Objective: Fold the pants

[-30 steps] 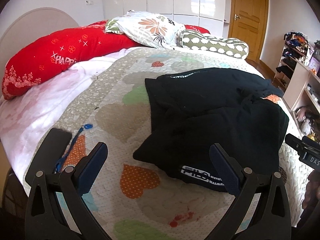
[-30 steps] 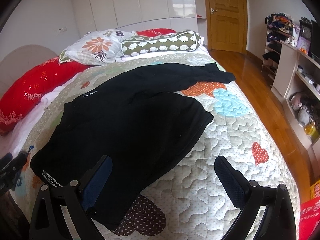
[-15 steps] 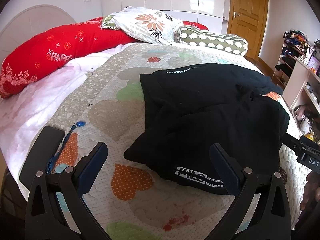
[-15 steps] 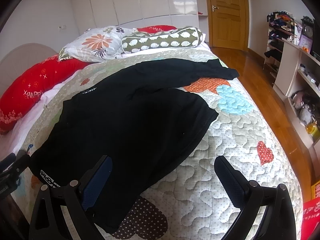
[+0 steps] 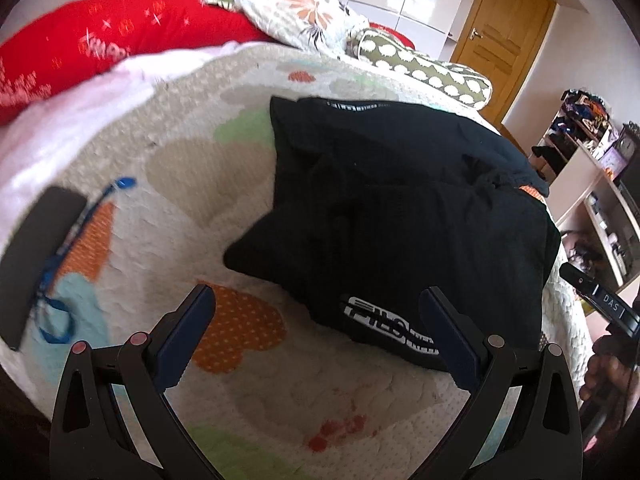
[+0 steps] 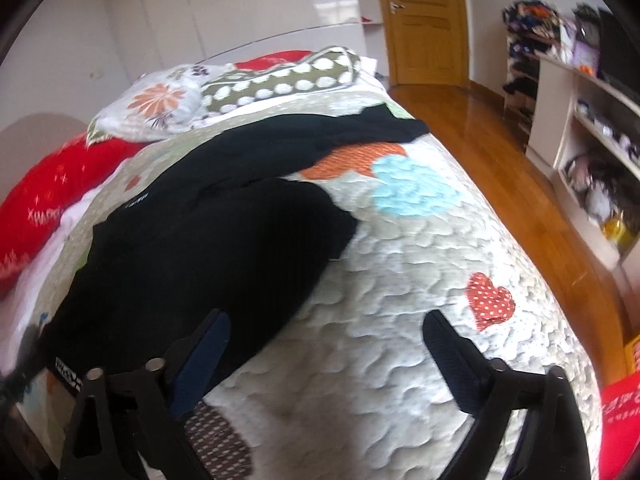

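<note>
Black pants point(image 5: 420, 208) lie crumpled on the quilted bed point(image 5: 208, 168), with a white-logo waistband point(image 5: 384, 328) at the near edge. My left gripper point(image 5: 316, 296) hovers low over that edge, open and empty, and the waistband sits just inside its right finger point(image 5: 448, 332). In the right wrist view the pants point(image 6: 208, 248) spread to the left. My right gripper point(image 6: 328, 320) is over the quilt point(image 6: 400, 280) beside them. Its jaws are closing with only quilt between them, and its left finger point(image 6: 200, 364) is over the pants' edge.
A red pillow point(image 5: 100, 40), a floral pillow point(image 5: 296, 12) and a green spotted bolster point(image 5: 424, 68) line the head of the bed. A dark flat object with a blue cord point(image 5: 36, 256) lies at the left edge. Shelves point(image 6: 592, 120) and wooden floor point(image 6: 500, 152) are on the right.
The left gripper has sunk closer to the quilt and the logo waistband. The right gripper has shifted sideways, so the pants sit further left in its view, and its jaws have narrowed slightly.
</note>
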